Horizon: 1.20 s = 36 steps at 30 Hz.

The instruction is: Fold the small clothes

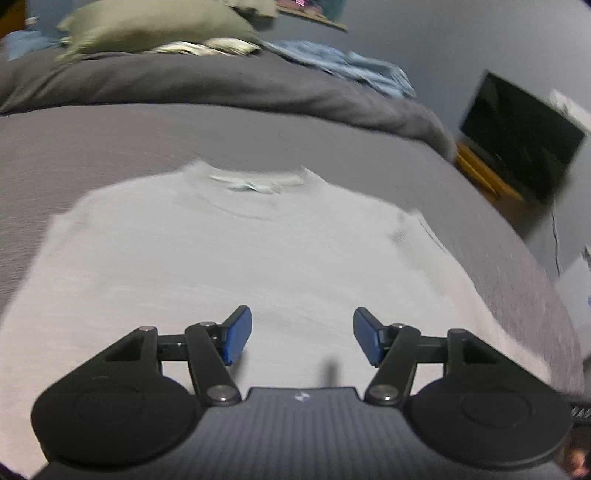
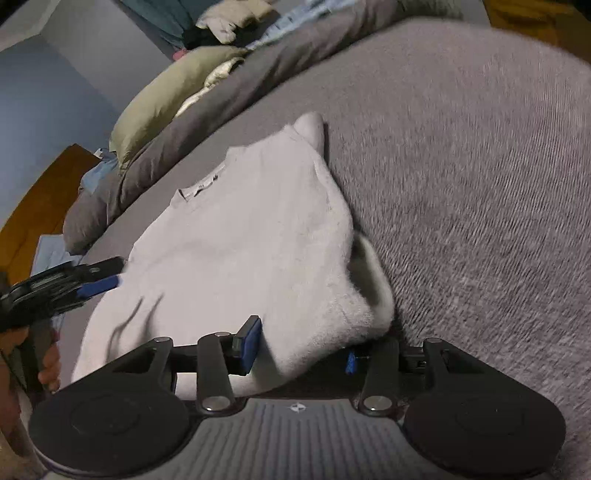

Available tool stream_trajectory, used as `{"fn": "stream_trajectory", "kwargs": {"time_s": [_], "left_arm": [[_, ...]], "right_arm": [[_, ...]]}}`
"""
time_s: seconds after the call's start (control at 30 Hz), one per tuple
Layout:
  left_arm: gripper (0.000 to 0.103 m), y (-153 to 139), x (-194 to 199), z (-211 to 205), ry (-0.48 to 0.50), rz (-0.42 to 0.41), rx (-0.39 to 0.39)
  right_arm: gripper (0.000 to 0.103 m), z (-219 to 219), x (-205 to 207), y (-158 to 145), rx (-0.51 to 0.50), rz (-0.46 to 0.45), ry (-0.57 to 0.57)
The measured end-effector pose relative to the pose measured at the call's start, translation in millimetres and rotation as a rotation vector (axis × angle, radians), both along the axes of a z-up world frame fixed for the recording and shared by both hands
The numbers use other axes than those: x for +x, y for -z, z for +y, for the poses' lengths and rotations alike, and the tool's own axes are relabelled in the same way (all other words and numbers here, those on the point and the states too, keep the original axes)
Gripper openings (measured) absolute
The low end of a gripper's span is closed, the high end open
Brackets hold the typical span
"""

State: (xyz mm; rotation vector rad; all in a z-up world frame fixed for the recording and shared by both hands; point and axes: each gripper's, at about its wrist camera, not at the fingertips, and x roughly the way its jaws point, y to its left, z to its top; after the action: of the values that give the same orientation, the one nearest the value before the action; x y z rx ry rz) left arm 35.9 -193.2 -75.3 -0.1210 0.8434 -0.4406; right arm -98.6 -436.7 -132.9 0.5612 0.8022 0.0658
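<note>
Right, we're over a bed covered in a grey ribbed blanket (image 1: 129, 147), which takes up most of both views. The white top (image 1: 258, 251) lies flat on it, neckline and label at the far end, hem nearest us; in the right wrist view its right edge is folded over, with a sleeve end sticking up at the far corner.

Our left gripper (image 1: 302, 334) hangs above the lower middle of the top, jaws spread, nothing between the blue pads (image 1: 236, 334), only bare fabric underneath. Left view is motion-blurred.

Our right gripper (image 2: 301, 347) sits at the near right corner of the top. Jaws are partly apart and the folded hem edge lies between them, covering most of the right pad. We can't tell whether the pads actually press on the cloth.

Beyond the blanket: a bunched dark grey duvet (image 1: 258, 88) across the bed, an olive pillow (image 1: 155, 26) behind it, and crumpled light blue clothing (image 1: 351, 66) just beside the pillow. Blue-grey wall (image 1: 443, 37) behind. To the right of the bed, a dark screen (image 1: 524, 136) on a wooden stand (image 1: 484, 173). In the right wrist view, wooden furniture (image 2: 44, 199) shows on the far side of the bed.
</note>
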Motion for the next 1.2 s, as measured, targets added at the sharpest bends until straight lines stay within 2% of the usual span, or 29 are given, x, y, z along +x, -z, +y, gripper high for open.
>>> {"fn": "stream_trajectory", "kwargs": {"time_s": [0.07,0.17,0.2,0.23,0.33,0.4,0.53,0.6,0.67,0.73,0.8,0.9,0.97,1.07,1.2], "left_arm": [[0.070,12.7,1.1,-16.9,0.046,-0.019,0.049],[0.070,31.3,5.6,-32.8,0.098,-0.038,0.149],[0.071,37.0,7.5,-31.2,0.093,-0.049,0.177],[0.074,41.6,9.3,-25.8,0.080,-0.063,0.189],[0.075,49.0,19.4,1.9,0.020,-0.087,0.202],[0.075,50.6,28.0,30.3,-0.027,-0.079,0.179],[0.076,50.3,48.0,78.9,-0.142,-0.061,0.184],[0.076,50.8,58.6,95.5,-0.234,-0.040,0.228],[0.076,51.2,68.3,111.1,-0.289,-0.030,0.181],[0.076,53.2,74.3,119.4,-0.293,-0.015,0.178],[0.079,56.3,78.5,116.0,-0.248,-0.043,0.237],[0.084,58.8,80.9,113.1,-0.226,-0.074,0.282],[0.087,61.2,83.1,112.6,-0.237,-0.073,0.269],[0.089,65.9,87.4,110.8,-0.236,-0.082,0.267],[0.091,67.7,91.7,110.0,-0.231,-0.087,0.269]], "right_arm": [[0.048,4.9,-1.3,-7.4,-0.074,-0.047,-0.012],[0.048,9.4,-1.9,-12.2,-0.186,-0.087,-0.020],[0.048,8.9,-1.8,-12.3,-0.210,-0.091,-0.003],[0.052,6.0,-1.7,-12.6,-0.236,-0.092,0.033],[0.055,-5.3,-0.2,-19.9,-0.346,-0.127,0.207],[0.055,-12.2,3.1,-27.0,-0.322,-0.174,0.235],[0.060,11.9,19.4,-37.1,-0.362,-0.274,0.086],[0.060,34.8,31.2,-37.1,-0.393,-0.305,-0.034],[0.060,62.8,42.3,-34.9,-0.450,-0.333,-0.154],[0.060,87.9,55.1,-31.6,-0.486,-0.364,-0.284],[0.059,105.6,71.3,-28.6,-0.491,-0.333,-0.369],[0.058,112.1,88.1,-20.9,-0.524,-0.277,-0.377],[0.057,105.3,93.7,-16.5,-0.559,-0.236,-0.339],[0.057,73.1,98.2,-11.1,-0.595,-0.194,-0.247],[0.058,29.7,104.1,-8.1,-0.599,-0.151,-0.080]]}}
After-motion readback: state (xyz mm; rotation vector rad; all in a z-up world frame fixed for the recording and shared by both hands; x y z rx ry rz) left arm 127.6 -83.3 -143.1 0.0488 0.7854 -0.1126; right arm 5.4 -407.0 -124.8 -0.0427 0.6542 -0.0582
